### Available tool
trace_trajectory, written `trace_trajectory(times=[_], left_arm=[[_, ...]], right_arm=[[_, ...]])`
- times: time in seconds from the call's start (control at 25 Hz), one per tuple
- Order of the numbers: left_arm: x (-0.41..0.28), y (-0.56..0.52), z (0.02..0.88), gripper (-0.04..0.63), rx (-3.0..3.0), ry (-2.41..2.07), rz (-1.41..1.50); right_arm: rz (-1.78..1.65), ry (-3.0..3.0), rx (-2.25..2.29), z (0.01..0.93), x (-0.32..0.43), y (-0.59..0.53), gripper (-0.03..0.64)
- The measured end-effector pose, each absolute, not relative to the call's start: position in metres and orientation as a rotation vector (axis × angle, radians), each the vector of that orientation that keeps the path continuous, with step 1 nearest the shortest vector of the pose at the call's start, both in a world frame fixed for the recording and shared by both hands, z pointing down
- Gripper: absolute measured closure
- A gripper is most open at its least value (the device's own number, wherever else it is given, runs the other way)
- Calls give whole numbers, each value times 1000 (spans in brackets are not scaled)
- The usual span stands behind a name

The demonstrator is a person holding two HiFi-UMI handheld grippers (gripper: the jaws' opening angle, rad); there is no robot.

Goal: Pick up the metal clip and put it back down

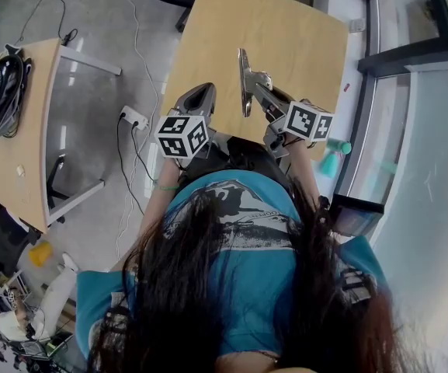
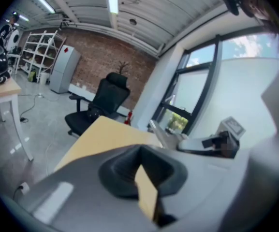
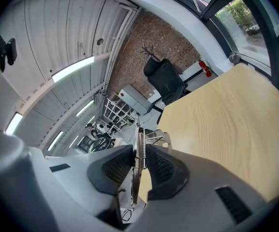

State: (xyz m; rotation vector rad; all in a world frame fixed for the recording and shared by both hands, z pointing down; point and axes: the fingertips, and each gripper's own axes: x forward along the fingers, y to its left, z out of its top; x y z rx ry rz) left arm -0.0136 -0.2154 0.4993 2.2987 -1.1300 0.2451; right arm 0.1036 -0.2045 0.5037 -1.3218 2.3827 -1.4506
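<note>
Right gripper [image 3: 140, 164] clamped tight on the metal clip [image 3: 138, 141].

Shiny silver-grey metal clip [image 1: 244, 82]; smooth, matt, pale wood-grain tabletop [image 1: 286, 29]

— How do the tongs [image 2: 140, 151] stand?
— Closed tip to tip, with nothing in them. Lower down, a wedge of tan tabletop [image 2: 105, 134] shows through the gap.
— And beyond them?
— A black chair [image 2: 103, 100] at the tabletop's far edge, with a brick wall [image 2: 105, 52] behind it. White shelves [image 2: 35, 52] and a grey cabinet [image 2: 62, 69] are off to the left.
— And on the right?
— The other tongs [image 2: 185, 141], with a clip [image 2: 157, 130] sticking out over the tabletop's corner. Windows [image 2: 197, 93] are behind them.
</note>
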Motion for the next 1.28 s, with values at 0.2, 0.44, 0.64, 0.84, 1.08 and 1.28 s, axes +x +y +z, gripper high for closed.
trace_trajectory(times=[0.2, 0.44, 0.64, 0.84, 1.08, 1.28], left_arm=[[-14, -214, 504, 593, 2284, -1144, 269], [-18, -217, 510, 592, 2243, -1172, 269], [-21, -223, 515, 592, 2204, -1189, 265], [-27, -229, 517, 592, 2184, -1213, 285], [-34, -229, 525, 592, 2143, -1249, 292], [-37, -226, 531, 592, 2121, -1268, 297]], right_arm=[[-1478, 2407, -1326, 518, 108, -217, 520], [-1514, 2561, -1360, 553, 115, -258, 520], [-1565, 2718, -1355, 592, 114, -295, 520], [-1641, 2822, -1289, 626, 107, -319, 520], [-1712, 2911, -1244, 663, 106, -332, 520], [-1792, 2916, -1244, 684, 108, -332, 520]])
